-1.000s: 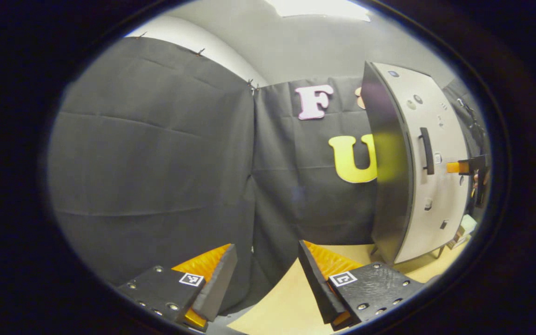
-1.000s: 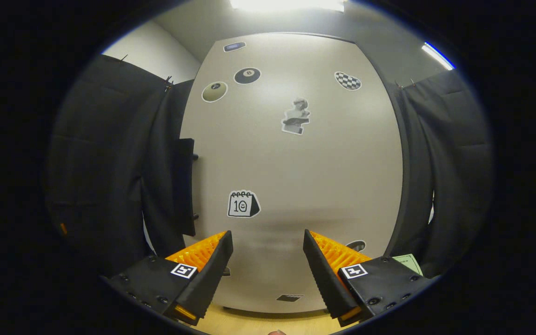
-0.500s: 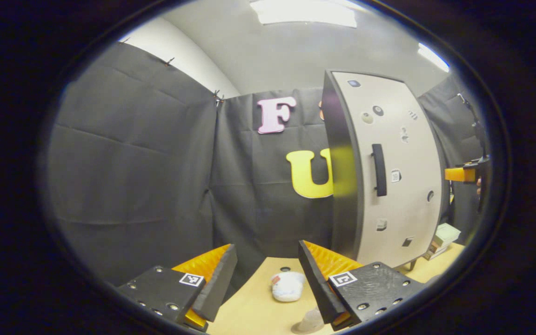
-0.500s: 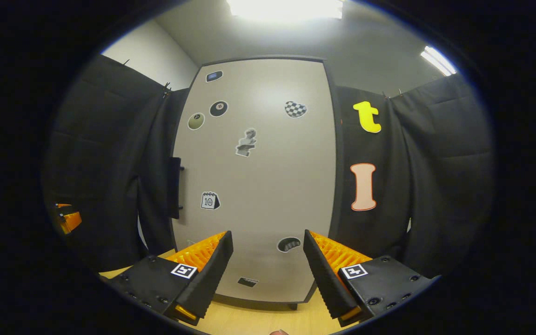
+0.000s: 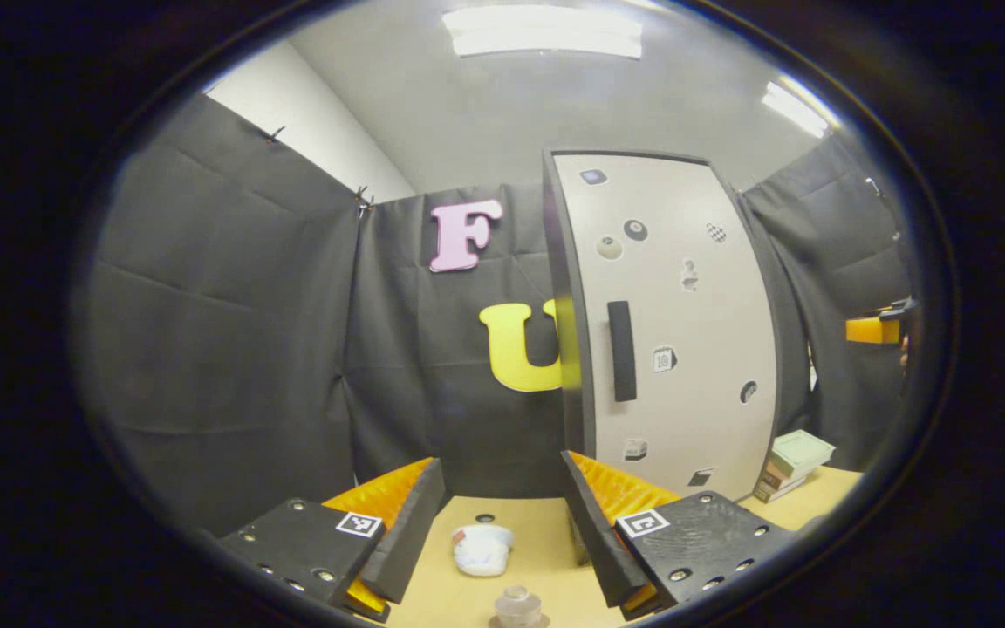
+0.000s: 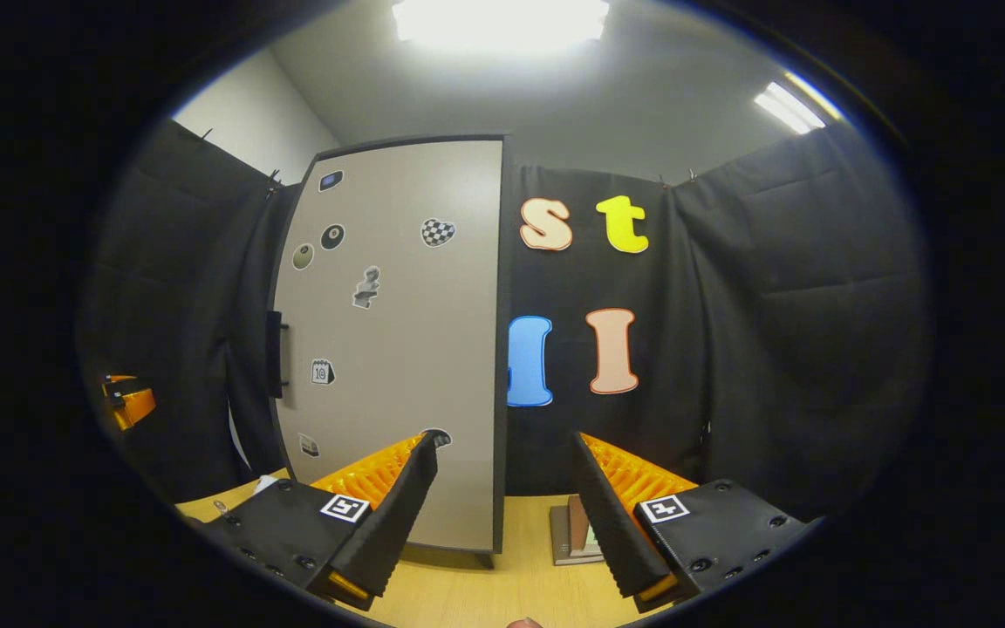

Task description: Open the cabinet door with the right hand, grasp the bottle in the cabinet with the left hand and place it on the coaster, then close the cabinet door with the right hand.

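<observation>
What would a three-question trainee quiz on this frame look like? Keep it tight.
1. Fill in: the bottle stands on the ___, just ahead of the left gripper.
2. Pick one. The right gripper is: A) open and empty; B) shut on the bottle; C) shut and empty.
3. True or false: the cabinet door is shut.

Key
1. table
2. A
3. True
</observation>
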Demonstrator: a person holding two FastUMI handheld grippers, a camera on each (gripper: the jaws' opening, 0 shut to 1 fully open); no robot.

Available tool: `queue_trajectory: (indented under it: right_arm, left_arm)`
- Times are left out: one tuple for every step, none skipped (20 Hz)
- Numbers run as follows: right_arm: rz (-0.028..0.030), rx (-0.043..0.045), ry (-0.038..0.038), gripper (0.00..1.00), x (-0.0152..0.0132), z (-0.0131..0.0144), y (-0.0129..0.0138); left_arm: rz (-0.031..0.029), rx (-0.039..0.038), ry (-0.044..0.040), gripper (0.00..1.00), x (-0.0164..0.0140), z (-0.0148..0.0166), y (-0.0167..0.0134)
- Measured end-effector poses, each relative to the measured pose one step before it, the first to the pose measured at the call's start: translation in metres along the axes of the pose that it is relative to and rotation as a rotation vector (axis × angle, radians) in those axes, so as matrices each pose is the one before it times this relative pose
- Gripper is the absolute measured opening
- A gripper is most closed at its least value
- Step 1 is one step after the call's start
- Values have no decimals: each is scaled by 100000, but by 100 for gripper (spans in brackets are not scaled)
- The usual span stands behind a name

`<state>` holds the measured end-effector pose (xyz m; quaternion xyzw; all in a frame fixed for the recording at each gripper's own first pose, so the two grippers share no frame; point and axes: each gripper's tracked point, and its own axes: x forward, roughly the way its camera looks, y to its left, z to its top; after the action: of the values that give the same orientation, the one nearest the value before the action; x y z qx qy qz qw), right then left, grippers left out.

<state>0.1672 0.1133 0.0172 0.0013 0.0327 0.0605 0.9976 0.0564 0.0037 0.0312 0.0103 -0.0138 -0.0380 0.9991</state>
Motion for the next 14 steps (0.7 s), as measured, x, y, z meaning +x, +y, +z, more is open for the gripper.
queue_trajectory:
  right_arm:
    - [-547, 252, -184, 95, -469, -67, -1037]
    - [-350, 202, 96, 96, -587, -85, -1016]
    - [-147, 201, -30, 96, -465, -107, -906]
    - [-24, 176, -162, 95, -548, -68, -901]
    - [308, -37, -322, 95, -547, -35, -890]
    - [450, -340, -435, 95, -444, 32, -773]
    - [305, -397, -324, 95, -278, -68, -697]
    - [640, -336, -123, 95, -534, -76, -678]
    - [919, -339, -285, 95, -547, 70, -442]
    - [623, -532, -449, 95, -434, 132, -325]
    - [-177, -527, -414, 95, -440, 89, -499]
    - [-430, -219, -271, 96, -518, 99, -335]
    - [101, 138, -507, 96, -533, 183, 39]
    - [216, 348, -887, 95, -464, 330, 171]
  left_arm:
    - [-818, -575, 118, 80, -106, 255, -894]
    - [-800, -699, -39, 80, -236, 243, -881]
    - [-309, -615, -61, 80, -158, 317, -811]
    - [-225, -432, -36, 80, -273, 222, -715]
    - [-150, -250, -292, 80, -245, 333, -680]
    - [-322, 230, -402, 80, -238, 298, -669]
    - [36, 826, -261, 80, -257, 324, -526]
    - [183, 1217, -171, 80, -215, 463, -300]
    - [460, 1445, -202, 80, -280, 329, -217]
    - [794, 1243, -413, 80, -259, 379, -205]
    - [202, 386, -237, 80, -338, 355, -341]
    - [-606, -689, 132, 82, -369, 170, -404]
    - [-1193, -1163, 245, 80, -394, 25, -314]
    - [-945, -779, 326, 80, -307, 20, -169]
